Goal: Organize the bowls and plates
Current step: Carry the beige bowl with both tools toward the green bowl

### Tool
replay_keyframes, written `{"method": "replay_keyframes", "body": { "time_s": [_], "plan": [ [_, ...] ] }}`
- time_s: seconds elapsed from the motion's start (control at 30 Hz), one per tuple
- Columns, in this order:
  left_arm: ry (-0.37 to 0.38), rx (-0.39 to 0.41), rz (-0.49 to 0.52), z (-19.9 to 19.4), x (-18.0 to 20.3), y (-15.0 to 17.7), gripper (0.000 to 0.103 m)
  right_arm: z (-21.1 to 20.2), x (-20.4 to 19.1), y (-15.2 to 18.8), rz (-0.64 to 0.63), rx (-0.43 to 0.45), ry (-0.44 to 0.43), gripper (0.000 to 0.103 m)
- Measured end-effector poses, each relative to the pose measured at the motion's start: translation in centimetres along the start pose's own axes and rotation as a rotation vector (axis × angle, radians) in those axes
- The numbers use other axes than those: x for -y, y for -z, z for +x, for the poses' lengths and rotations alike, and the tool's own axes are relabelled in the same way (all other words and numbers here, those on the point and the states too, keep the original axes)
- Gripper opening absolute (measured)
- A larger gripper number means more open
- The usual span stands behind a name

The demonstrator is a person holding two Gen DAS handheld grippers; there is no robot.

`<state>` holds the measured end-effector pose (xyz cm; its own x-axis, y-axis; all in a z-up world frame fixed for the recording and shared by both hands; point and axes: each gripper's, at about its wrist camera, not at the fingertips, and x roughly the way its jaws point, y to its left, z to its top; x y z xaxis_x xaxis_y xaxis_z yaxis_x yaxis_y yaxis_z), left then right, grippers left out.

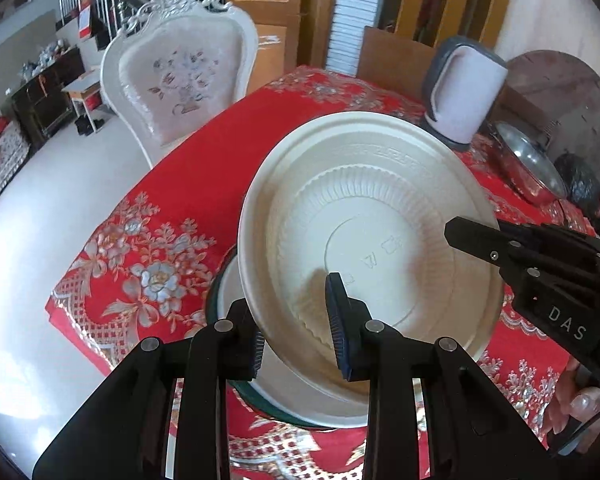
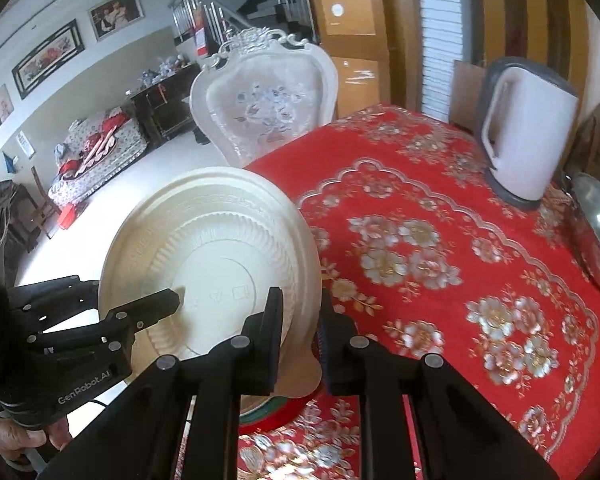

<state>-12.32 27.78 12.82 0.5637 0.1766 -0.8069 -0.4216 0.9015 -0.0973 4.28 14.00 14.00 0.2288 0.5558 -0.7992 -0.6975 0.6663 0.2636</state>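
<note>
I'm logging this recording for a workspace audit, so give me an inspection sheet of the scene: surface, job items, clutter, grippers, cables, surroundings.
Surface: table under a red floral cloth.
Job's things: cream plate held tilted, above a green-rimmed dish lying on the cloth.
Clutter: white kettle with grey base at the far side; steel pot lid near it.
Grippers: left gripper straddles the plate's near rim; right gripper straddles its opposite edge. Whether either set of pads presses the rim cannot be told.
Cables: nothing seen.
Surroundings: white carved chair at the table, staircase, framed pictures on the wall, a sofa piled with things.
</note>
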Motion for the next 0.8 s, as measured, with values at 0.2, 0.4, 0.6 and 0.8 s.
{"method": "replay_keyframes", "body": {
  "time_s": [0.2, 0.4, 0.6, 0.8],
  "plan": [
    [0.003, -0.036, -0.029, 1.3, -1.8, 1.1, 0.027, 1.8, -1.6, 0.2, -0.029, -0.04, -0.002, 0.017],
    [0.015, -0.06, -0.044, 2.2, -2.7, 2.0, 0.027, 2.9, -2.4, 1.0, -0.042, -0.075, 0.005, 0.017],
    [0.028, -0.061, -0.039, 2.3, -2.5, 2.4, 0.027, 2.7, -2.7, 1.7, -0.051, -0.086, 0.027, 0.017],
    [0.039, -0.057, -0.014, 2.5, -1.8, 2.6, 0.027, 2.4, -2.4, 2.4, -0.056, -0.1, 0.048, 0.019]
  ]
}}
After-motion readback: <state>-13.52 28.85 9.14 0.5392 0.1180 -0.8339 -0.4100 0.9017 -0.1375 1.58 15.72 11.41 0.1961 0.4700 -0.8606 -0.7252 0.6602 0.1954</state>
